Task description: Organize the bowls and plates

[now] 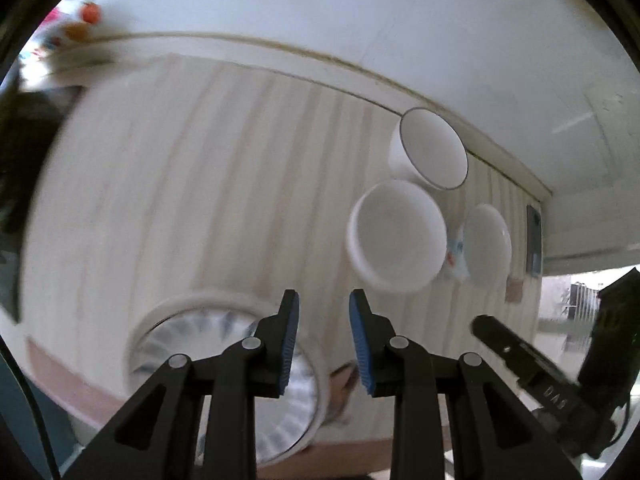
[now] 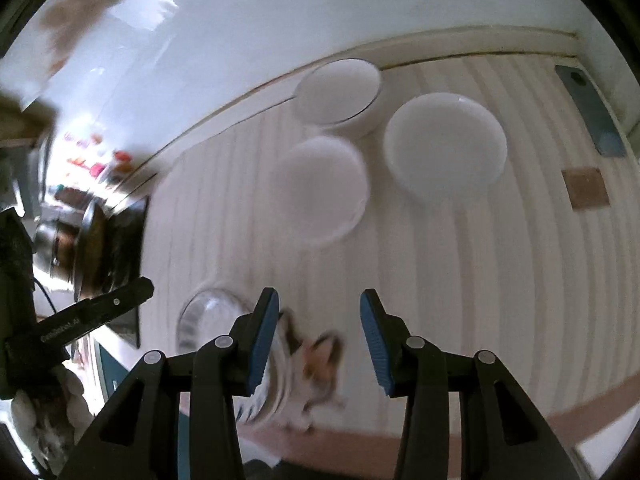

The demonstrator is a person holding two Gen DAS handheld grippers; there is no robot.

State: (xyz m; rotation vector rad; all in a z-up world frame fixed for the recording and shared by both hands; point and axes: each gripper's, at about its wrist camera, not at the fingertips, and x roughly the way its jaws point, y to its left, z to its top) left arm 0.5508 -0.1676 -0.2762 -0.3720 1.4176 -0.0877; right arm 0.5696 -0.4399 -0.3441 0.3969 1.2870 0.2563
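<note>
My left hand-held gripper (image 1: 324,304) is open a little and empty; my right hand-held gripper (image 2: 319,304) is wider, empty too. Patterned plate (image 1: 192,332) sits beneath both, blurred; bowls (image 2: 320,188) lie ahead. I'd slow down, then pinch the plate's rim squarely.

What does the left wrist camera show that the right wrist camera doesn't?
Only the left wrist view shows the left gripper head-on, with nothing between its fingers. Only the right wrist view shows the right gripper head-on, also holding nothing, and a cluttered area at the left edge. Both show the striped table, three white dishes near the wall, the patterned plate, the phone and a brown coaster.
</note>
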